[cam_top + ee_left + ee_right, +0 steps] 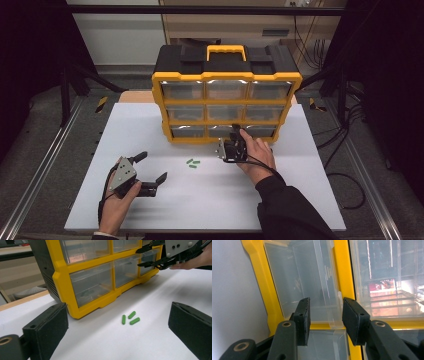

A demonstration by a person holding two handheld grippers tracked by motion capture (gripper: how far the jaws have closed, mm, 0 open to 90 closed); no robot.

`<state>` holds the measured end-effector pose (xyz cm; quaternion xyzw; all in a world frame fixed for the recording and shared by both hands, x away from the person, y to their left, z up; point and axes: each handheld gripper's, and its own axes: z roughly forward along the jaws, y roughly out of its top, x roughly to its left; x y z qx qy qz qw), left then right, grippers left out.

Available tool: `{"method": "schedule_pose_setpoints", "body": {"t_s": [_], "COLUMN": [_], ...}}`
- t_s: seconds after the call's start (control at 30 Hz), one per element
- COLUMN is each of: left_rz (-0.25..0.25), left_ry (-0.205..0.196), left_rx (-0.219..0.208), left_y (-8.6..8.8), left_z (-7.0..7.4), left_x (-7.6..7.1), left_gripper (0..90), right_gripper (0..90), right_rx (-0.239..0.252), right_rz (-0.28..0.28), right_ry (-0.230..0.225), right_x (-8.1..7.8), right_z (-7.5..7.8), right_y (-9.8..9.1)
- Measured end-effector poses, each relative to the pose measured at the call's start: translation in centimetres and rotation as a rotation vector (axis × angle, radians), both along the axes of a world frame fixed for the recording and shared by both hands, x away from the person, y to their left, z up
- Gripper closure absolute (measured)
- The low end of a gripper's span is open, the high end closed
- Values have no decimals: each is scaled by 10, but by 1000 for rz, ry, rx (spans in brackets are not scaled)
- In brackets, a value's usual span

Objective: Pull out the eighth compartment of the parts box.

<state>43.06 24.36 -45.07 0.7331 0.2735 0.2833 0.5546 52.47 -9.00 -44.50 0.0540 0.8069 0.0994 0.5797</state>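
Note:
A black and yellow organizer [227, 103] [60, 277] [340, 270] with clear drawers stands at the back of the white table. My right gripper [234, 134] [138, 258] [325, 300] lies on its side at the bottom row's middle drawer [294, 277]. Its jaws stand one on each side of that drawer's clear handle lip [329, 312], with a gap beside one pad. Three small green pieces [193, 163] [130, 318] lie on the table in front of the organizer. My left gripper [152, 166] [118, 306] rests open at the front left, pointing at the green pieces.
The white tabletop [210, 200] stretches around the green pieces. The organizer carries a yellow handle [226, 50] on top. Metal rails [40, 170] run along both sides of the table, and cables [345, 175] lie on the floor at the right.

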Motion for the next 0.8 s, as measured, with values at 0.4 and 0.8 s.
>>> {"method": "schedule_pose_setpoints", "body": {"t_s": [0.4,0.8], "left_rz": [-8,-5], "left_ry": [0,2], "left_rx": [-1,-2], "left_y": [0,0], "left_z": [0,0], "left_x": [-1,0], "left_gripper": [23,24], "right_gripper": [600,676], "right_rx": [-49,-29], "right_rz": [-5,-29], "right_ry": [-50,-102], "right_x": [0,-1], "right_z": [-4,-10], "right_y": [3,6]}}
